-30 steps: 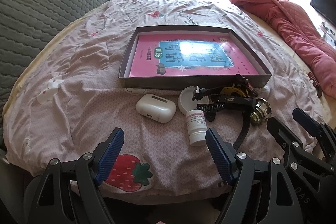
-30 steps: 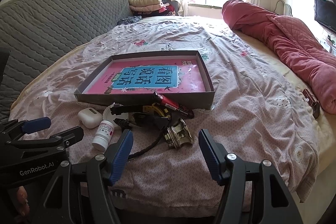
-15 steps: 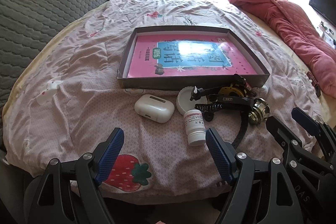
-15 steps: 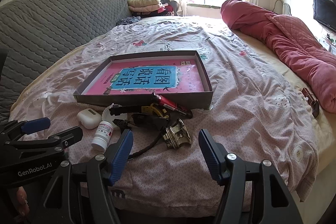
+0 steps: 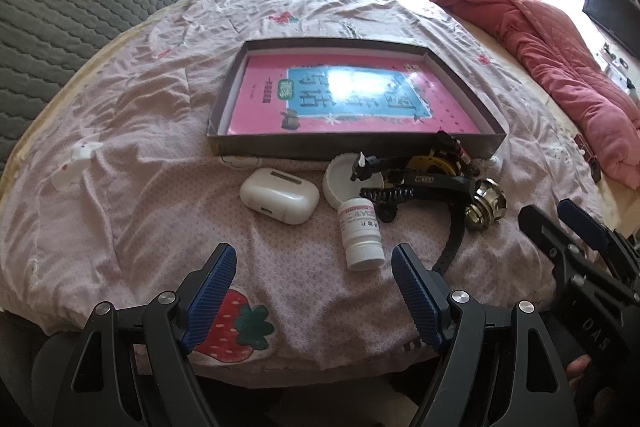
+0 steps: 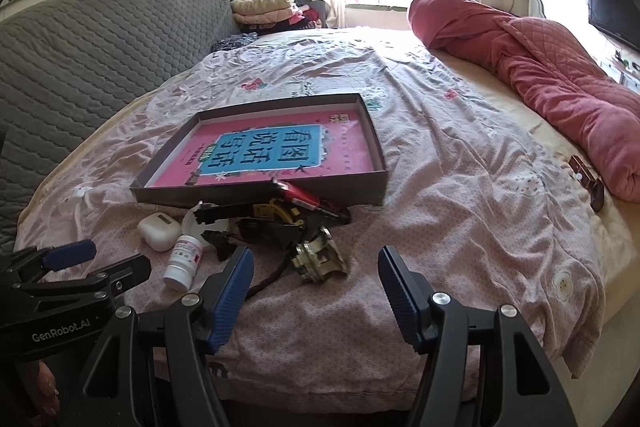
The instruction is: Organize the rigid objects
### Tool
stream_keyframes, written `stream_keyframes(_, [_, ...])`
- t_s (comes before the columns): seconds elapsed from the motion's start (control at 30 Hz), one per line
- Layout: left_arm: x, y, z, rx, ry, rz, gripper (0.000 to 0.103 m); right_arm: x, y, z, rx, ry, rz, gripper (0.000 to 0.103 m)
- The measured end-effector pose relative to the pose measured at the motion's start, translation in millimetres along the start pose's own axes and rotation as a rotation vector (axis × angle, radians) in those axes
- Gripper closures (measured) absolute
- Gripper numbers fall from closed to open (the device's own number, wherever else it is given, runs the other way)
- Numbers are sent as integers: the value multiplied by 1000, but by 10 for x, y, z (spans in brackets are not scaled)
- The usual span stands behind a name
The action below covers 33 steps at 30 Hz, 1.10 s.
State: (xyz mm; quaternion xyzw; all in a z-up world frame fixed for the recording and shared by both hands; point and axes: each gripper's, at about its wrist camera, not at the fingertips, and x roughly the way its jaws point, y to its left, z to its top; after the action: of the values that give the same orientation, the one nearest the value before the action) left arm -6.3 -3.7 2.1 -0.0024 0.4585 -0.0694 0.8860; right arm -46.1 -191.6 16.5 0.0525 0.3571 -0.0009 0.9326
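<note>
A: Left of the grey tray point(image 5: 352, 147) we see the earbud case point(image 5: 280, 195), then the pill bottle point(image 5: 361, 235) lying in front of it.

B: Yes. Our left gripper point(image 5: 312, 291) and right gripper point(image 6: 316, 289) both stand wide, holding nothing, near the tray.

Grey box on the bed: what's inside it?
The grey box holds a pink book lying flat with a blue title panel. Anything beneath the book is covered.
</note>
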Motion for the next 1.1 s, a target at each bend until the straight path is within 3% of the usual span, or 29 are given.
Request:
stream_keyframes(0.63, [340, -137, 62, -8, 66, 7, 23, 255, -69, 7, 1, 55, 23, 39])
stream_keyframes(0.73, [414, -184, 73, -15, 89, -6, 34, 290, -68, 12, -3, 56, 23, 39])
stream_keyframes(1.1, [609, -263, 82, -4, 130, -20, 56, 545, -42, -11, -33, 122, 32, 39])
